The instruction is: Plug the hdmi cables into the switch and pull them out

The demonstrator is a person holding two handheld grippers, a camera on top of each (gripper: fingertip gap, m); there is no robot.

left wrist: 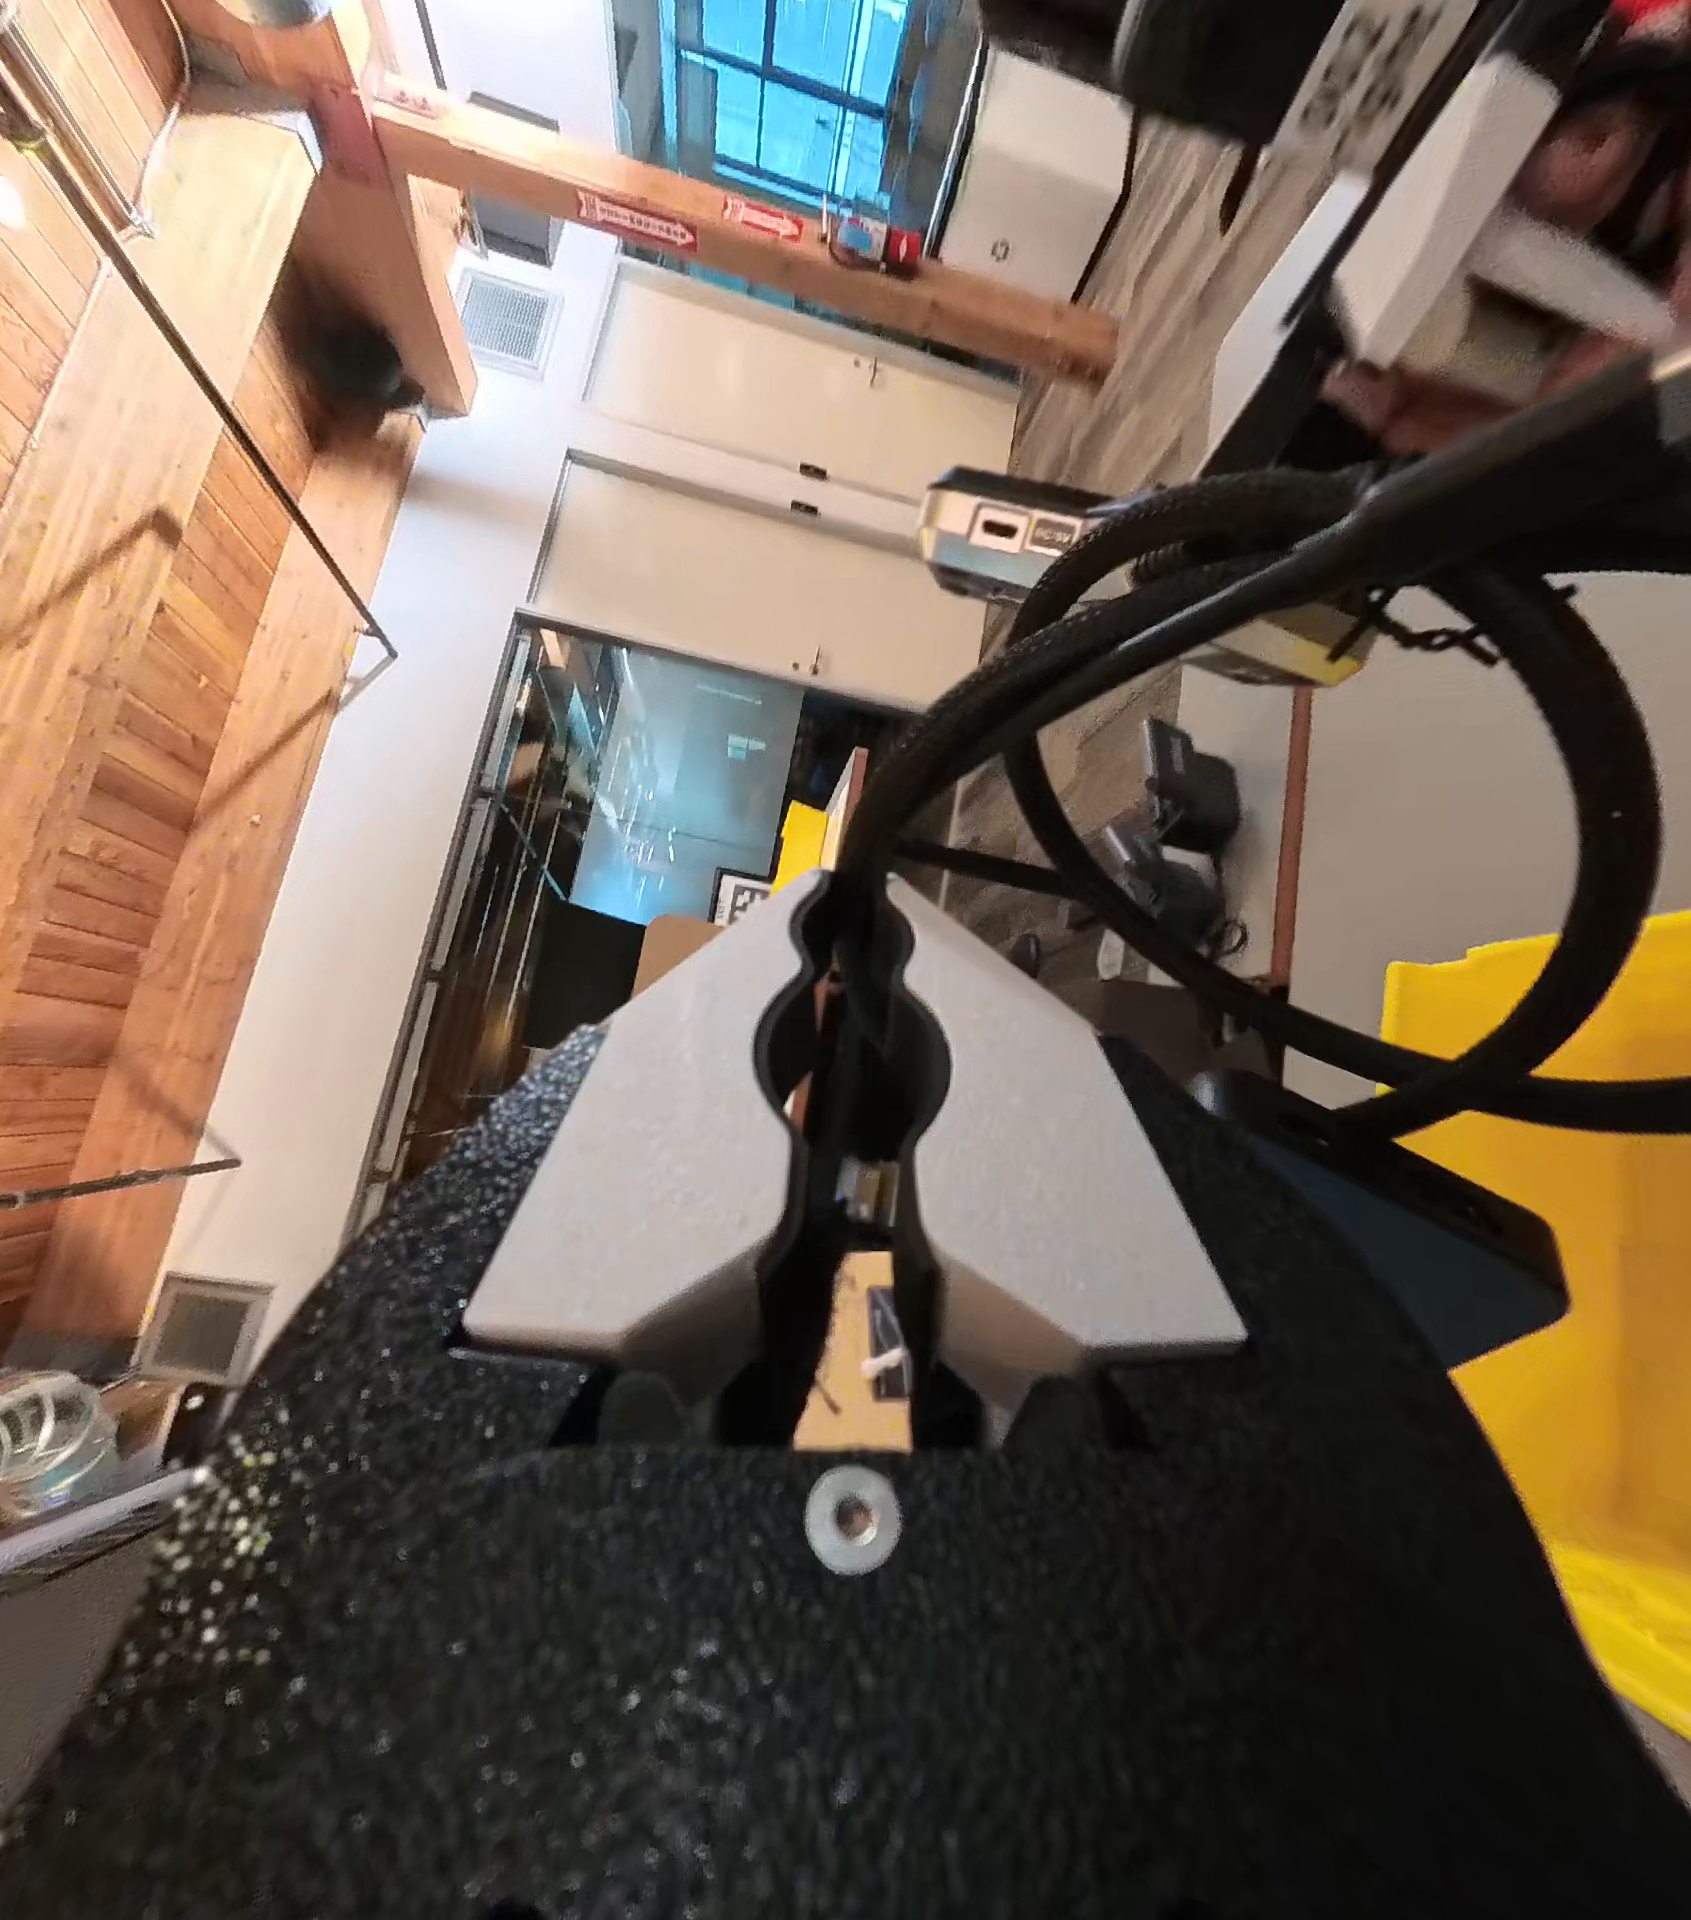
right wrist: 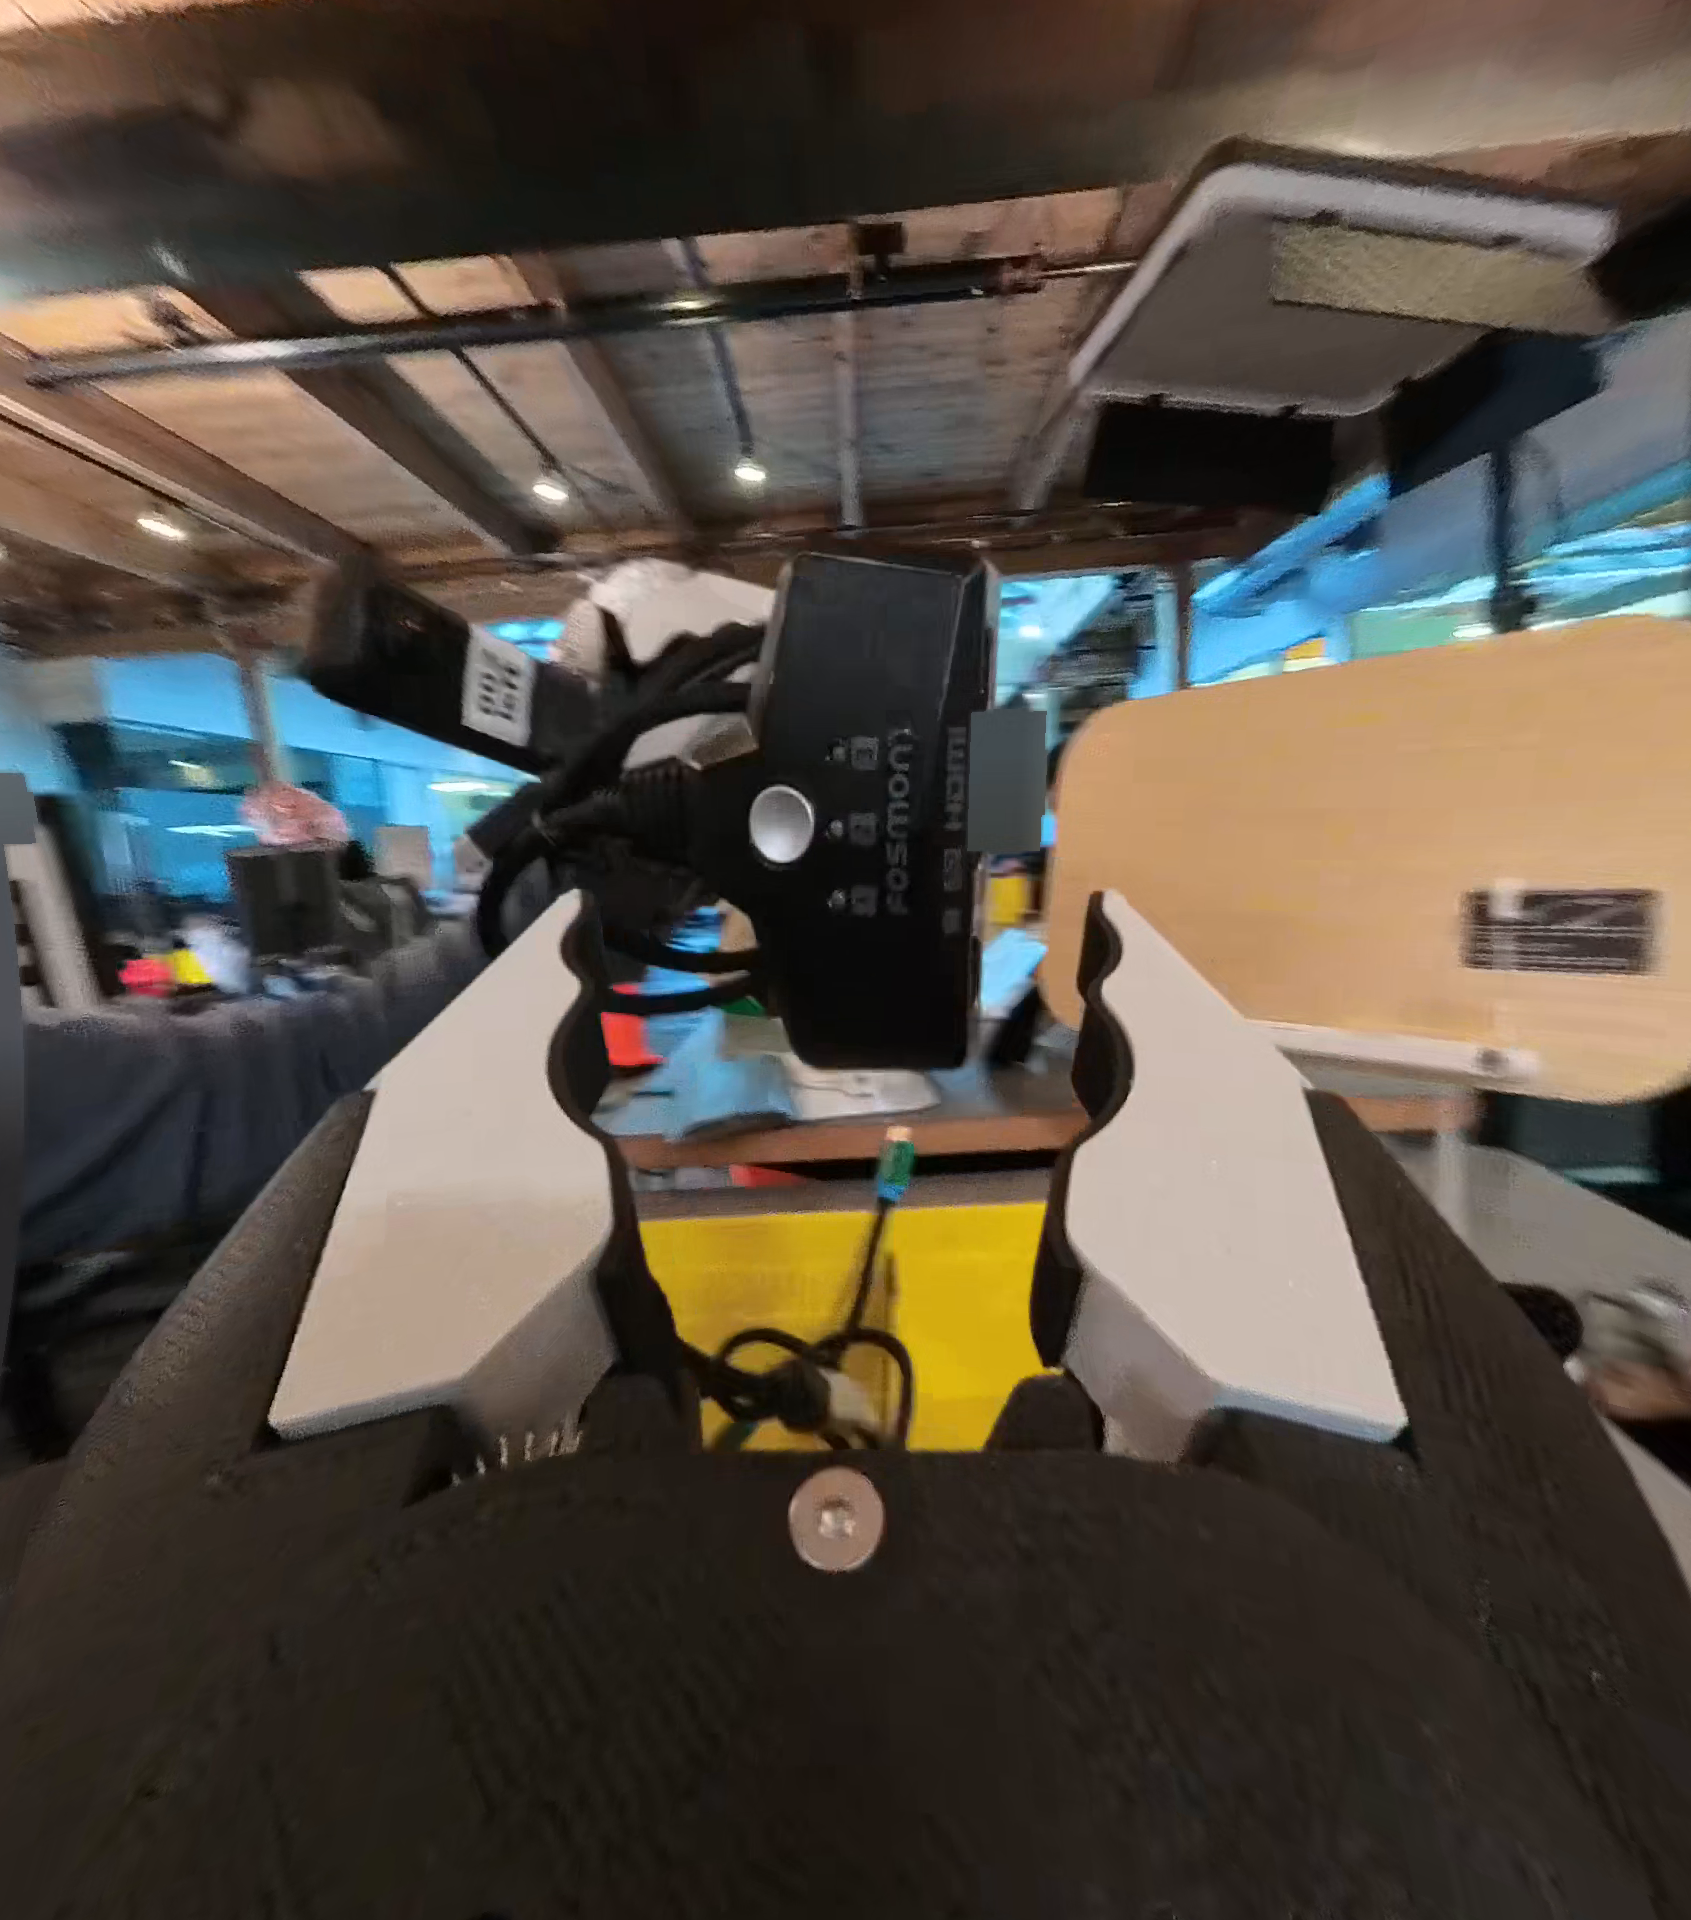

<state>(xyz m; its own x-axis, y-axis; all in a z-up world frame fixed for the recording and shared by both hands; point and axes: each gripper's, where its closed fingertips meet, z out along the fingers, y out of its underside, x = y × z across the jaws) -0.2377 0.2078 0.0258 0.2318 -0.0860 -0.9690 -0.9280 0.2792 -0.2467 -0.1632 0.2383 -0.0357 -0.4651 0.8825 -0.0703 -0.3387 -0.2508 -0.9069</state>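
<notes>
Two tools share the job: our left tongs (left wrist: 856, 1039) pinch a black HDMI cable (left wrist: 1360, 1101), our right tongs (right wrist: 836, 997) gape before the raised switch (right wrist: 872, 810). How many plugs are seated we cannot tell; pulling probably remains.

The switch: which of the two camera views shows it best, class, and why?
The right wrist view. The switch hangs centred ahead of the open right gripper, its face with round button turned to the camera, cables bunched at its left. The left wrist view catches only a dark edge of it, behind the left gripper shut on a cable.
</notes>
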